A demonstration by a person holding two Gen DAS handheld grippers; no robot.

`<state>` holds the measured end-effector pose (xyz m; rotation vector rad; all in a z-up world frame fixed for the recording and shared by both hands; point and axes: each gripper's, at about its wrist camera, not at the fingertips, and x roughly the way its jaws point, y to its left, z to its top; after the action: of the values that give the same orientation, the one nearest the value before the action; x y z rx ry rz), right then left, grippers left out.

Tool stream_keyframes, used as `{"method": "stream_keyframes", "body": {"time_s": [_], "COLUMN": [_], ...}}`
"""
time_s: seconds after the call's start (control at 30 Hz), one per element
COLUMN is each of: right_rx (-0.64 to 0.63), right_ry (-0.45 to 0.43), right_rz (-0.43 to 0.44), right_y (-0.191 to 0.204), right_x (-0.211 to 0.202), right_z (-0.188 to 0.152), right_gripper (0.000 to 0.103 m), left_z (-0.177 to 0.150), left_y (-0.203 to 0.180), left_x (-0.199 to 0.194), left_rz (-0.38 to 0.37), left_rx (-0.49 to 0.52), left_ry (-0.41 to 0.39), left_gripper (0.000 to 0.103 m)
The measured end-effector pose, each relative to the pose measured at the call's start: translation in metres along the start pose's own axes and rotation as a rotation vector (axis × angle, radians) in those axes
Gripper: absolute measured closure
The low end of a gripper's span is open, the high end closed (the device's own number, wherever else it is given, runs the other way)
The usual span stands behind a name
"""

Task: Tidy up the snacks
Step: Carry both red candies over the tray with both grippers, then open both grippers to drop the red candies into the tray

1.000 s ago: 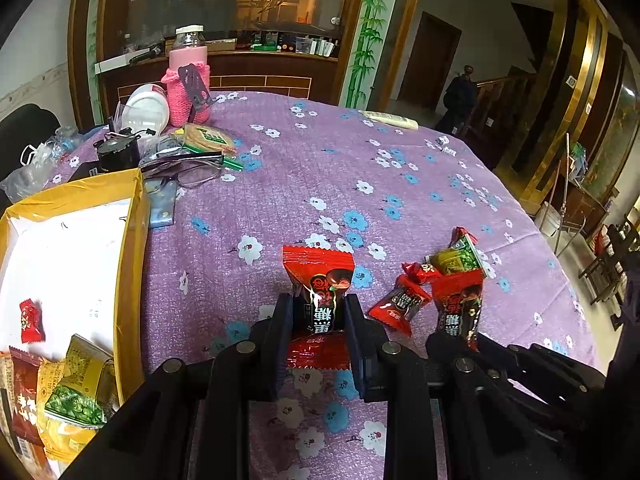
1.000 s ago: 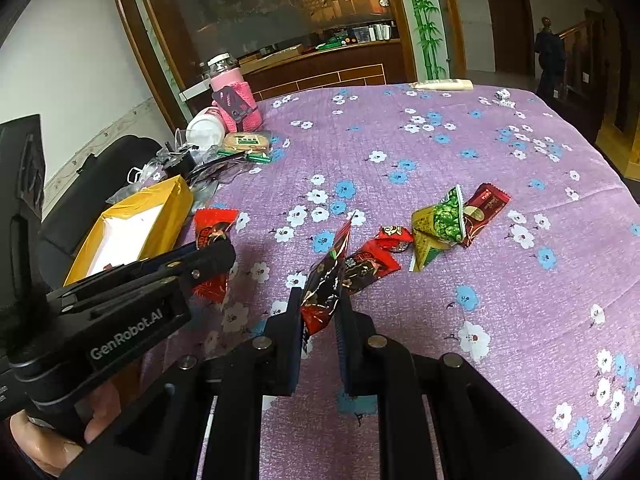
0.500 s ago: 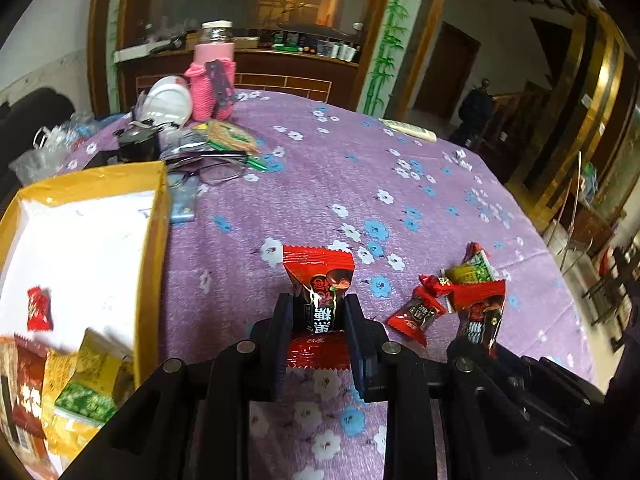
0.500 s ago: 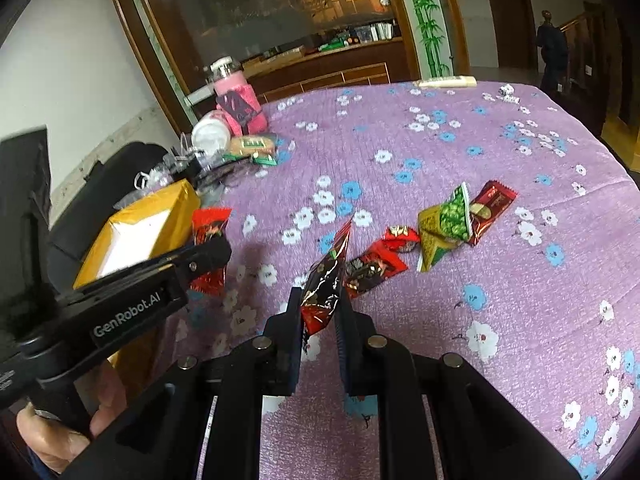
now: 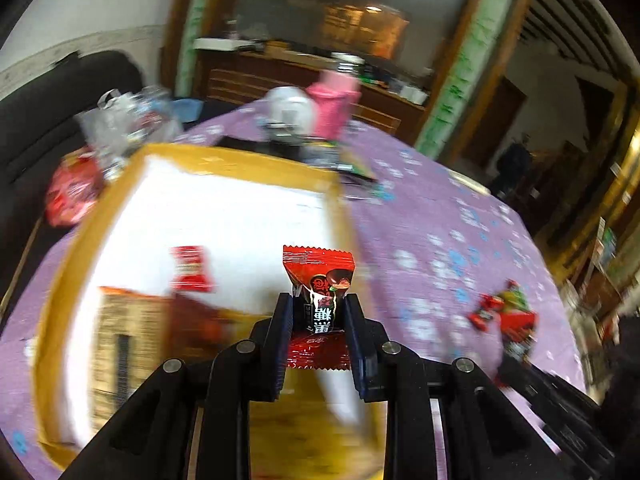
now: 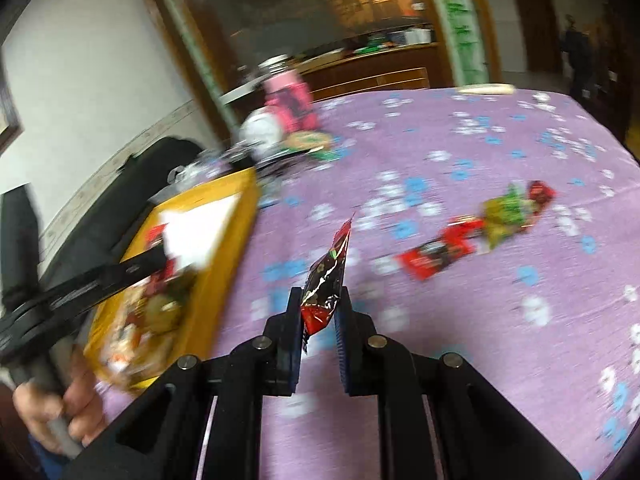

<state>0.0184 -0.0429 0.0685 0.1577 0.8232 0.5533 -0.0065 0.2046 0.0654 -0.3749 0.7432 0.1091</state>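
We note the left gripper (image 5: pixel 318 312) clamped on a red snack packet (image 5: pixel 320 280) — poised over the yellow box (image 5: pixel 340 200) for dropping. The right gripper (image 6: pixel 320 312) pinches a dark packet (image 6: pixel 328 280) near the box's right — queued, we judge.

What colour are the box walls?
Yellow walls on the box, white inside; clearest in the left wrist view.

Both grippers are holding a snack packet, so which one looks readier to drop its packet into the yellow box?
Left, probably. The left gripper holds its red packet at the yellow box, by its right wall. The right gripper, pinching a dark packet, is over purple cloth, with the box off to its left.
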Motion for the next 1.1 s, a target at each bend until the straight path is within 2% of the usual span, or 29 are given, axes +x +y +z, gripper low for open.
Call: {"method": "stream_keyframes", "body": {"time_s": [0.1, 0.23, 0.33, 0.57, 0.83, 0.87, 1.0, 1.1], "right_rx": [-0.066, -0.157, -0.224, -0.262, -0.266, -0.272, -0.287, -0.297], "right_ry": [0.023, 0.06, 0.096, 0.173, 0.178, 0.184, 0.173, 0.151], "right_rz": [0.069, 0.136, 0.146, 0.129, 0.107, 0.11, 0.123, 0.128], "right_y": [0.037, 0.083, 0.111, 0.134, 0.137, 0.138, 0.14, 0.139], "right_x": [0.005, 0.019, 0.036, 0.075, 0.089, 0.089, 0.08, 0.07], "right_z": [-0.005, -0.011, -0.017, -0.022, -0.02, -0.02, -0.024, -0.024], "right_gripper": [0.089, 0.089, 0.089, 0.089, 0.087, 0.086, 0.063, 0.06], "left_z": [-0.001, -0.006, -0.008, -0.012, -0.011, -0.011, -0.011, -0.01], "left_y": [0.035, 0.058, 0.064, 0.073, 0.079, 0.078, 0.08, 0.079], "left_x": [0.005, 0.01, 0.011, 0.01, 0.007, 0.006, 0.004, 0.002], "left_rz": [0.045, 0.053, 0.057, 0.02, -0.017, -0.017, -0.025, -0.023], "left_rx": [-0.054, -0.091, -0.091, -0.114, -0.133, -0.131, -0.147, -0.142], "left_ry": [0.011, 0.022, 0.003, -0.03, -0.059, -0.065, -0.074, -0.088], "left_gripper": [0.077, 0.077, 0.076, 0.076, 0.076, 0.076, 0.067, 0.06]}}
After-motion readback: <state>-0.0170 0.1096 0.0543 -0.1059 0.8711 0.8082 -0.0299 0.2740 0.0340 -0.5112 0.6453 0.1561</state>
